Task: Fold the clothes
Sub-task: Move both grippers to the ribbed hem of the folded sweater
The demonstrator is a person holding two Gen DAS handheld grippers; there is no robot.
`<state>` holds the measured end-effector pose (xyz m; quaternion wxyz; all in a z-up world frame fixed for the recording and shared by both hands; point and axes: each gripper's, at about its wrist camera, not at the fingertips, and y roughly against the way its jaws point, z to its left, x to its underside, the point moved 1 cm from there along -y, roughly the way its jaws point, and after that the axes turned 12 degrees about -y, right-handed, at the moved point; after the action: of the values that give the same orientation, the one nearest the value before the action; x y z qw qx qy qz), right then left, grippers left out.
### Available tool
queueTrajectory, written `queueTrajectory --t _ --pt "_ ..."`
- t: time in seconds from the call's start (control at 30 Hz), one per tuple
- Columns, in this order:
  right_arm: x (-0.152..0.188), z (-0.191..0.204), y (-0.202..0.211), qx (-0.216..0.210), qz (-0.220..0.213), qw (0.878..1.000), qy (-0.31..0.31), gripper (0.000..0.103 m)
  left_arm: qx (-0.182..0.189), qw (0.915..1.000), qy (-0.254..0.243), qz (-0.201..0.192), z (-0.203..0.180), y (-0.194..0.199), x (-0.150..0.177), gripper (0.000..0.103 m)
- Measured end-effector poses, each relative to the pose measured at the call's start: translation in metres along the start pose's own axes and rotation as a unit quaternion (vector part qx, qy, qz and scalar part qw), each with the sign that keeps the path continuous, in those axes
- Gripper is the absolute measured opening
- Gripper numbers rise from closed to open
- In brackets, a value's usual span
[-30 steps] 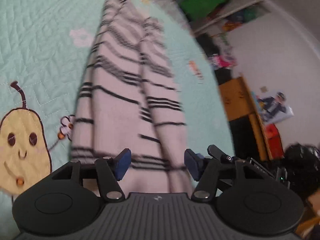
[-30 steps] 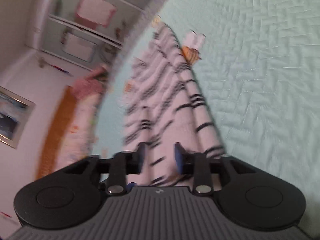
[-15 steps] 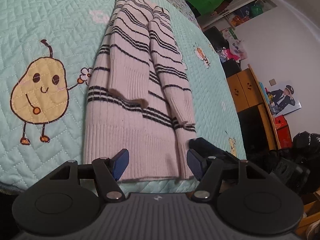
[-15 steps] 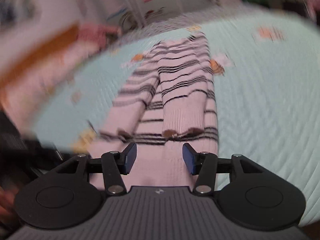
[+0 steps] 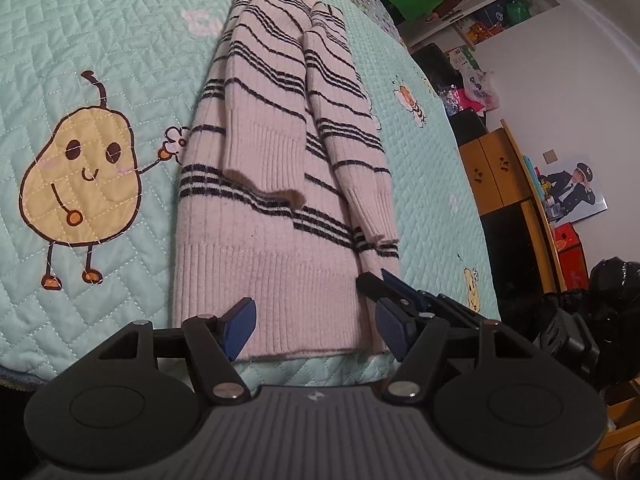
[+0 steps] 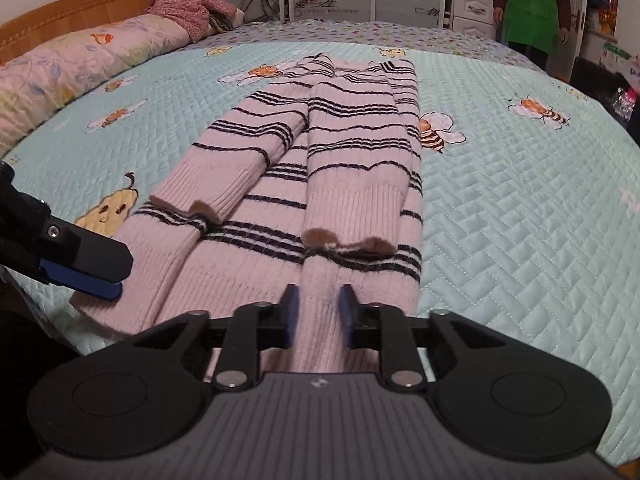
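On a bed covered by a mint-green quilted bedspread [image 6: 520, 200] stitched with bees and a smiling pear figure [image 5: 78, 184], a pink sweater [image 5: 276, 208] with thin black stripes lies flat, both sleeves folded in over its body and its ribbed hem at the near edge of the bed. Beyond the far edge stand a wooden headboard [image 6: 80, 4], a floral pillow [image 6: 80, 60], a crumpled reddish garment [image 6: 188, 6], pale cupboards with pink notes, and a person in a green apron [image 6: 528, 4]; the left wrist view adds an orange wooden cabinet [image 5: 496, 172] and a leaning photograph. The right gripper [image 6: 318, 314] has its jaws pinched on a raised ridge of the hem; they have just been closing, from a wider gap half a second ago, with the knit between them. A second earlier this view was rolled sideways and blurred; now it sits level and sharp. The left gripper [image 5: 316, 330] hangs with its jaws apart over the other part of the hem, the fabric between them but no pad pressing on it, and its view shows the sweater much as half a second before, clearer than a second ago.
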<state>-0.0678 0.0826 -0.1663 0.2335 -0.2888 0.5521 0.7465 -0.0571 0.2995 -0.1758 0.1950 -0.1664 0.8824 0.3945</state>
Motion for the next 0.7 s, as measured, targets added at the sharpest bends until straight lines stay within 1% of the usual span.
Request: queueTrajectory --t 0.1,0.13,0.2,0.23,0.3,0.33,0.4,0.43,0.47,0.53,0.6,0.67,0.7 --pt "-0.008 -0.001 0.008 -0.04 0.01 0.998 -0.041 0.007 0.002 1.0 -0.002 -0.005 0.0 0.005 -0.002 0.069" --pt "-0.01 0.0 0.01 -0.055 0.012 0.997 -0.048 0.0 0.001 1.0 -0.001 -0.008 0.001 0.007 -0.003 0.07" --pt "-0.01 0.007 0.006 -0.058 0.025 0.997 -0.036 0.0 -0.002 0.9999 0.005 -0.013 0.003 0.011 -0.004 0.071" --pt "-0.007 0.009 -0.001 -0.039 0.032 0.998 -0.024 0.0 -0.004 0.9998 0.009 -0.015 0.005 0.013 -0.004 0.071" --pt "0.001 0.01 -0.008 -0.023 0.045 0.999 -0.006 0.0 -0.005 0.9998 0.009 -0.018 0.007 0.019 -0.004 0.071" --pt "0.005 0.011 -0.011 -0.015 0.051 0.999 0.003 0.001 -0.005 0.9998 0.007 -0.019 0.008 0.021 -0.004 0.071" --pt "0.004 0.009 -0.005 -0.029 0.057 0.998 -0.006 0.007 -0.007 0.9998 0.007 -0.019 0.011 0.024 -0.005 0.071" --pt "0.001 0.005 -0.002 -0.042 0.065 0.997 -0.025 0.017 -0.008 0.9997 0.011 -0.02 0.014 0.025 -0.005 0.071" --pt "-0.004 -0.002 0.003 -0.06 0.062 0.995 -0.055 0.025 -0.008 0.9996 0.016 -0.021 0.017 0.025 -0.006 0.071" --pt "-0.016 -0.016 0.013 -0.097 0.056 0.987 -0.119 0.029 -0.006 0.9994 0.025 -0.022 0.022 0.026 -0.008 0.071" --pt "-0.033 -0.029 0.02 -0.133 0.029 0.975 -0.175 0.03 -0.003 0.9993 0.029 -0.022 0.023 0.024 -0.011 0.071" --pt "-0.05 -0.045 0.016 -0.174 0.004 0.954 -0.242 0.03 -0.003 0.9994 0.028 -0.021 0.022 0.021 -0.014 0.071" --pt "-0.056 -0.053 0.008 -0.188 0.0 0.944 -0.27 0.03 -0.005 0.9994 0.027 -0.021 0.021 0.02 -0.014 0.071"
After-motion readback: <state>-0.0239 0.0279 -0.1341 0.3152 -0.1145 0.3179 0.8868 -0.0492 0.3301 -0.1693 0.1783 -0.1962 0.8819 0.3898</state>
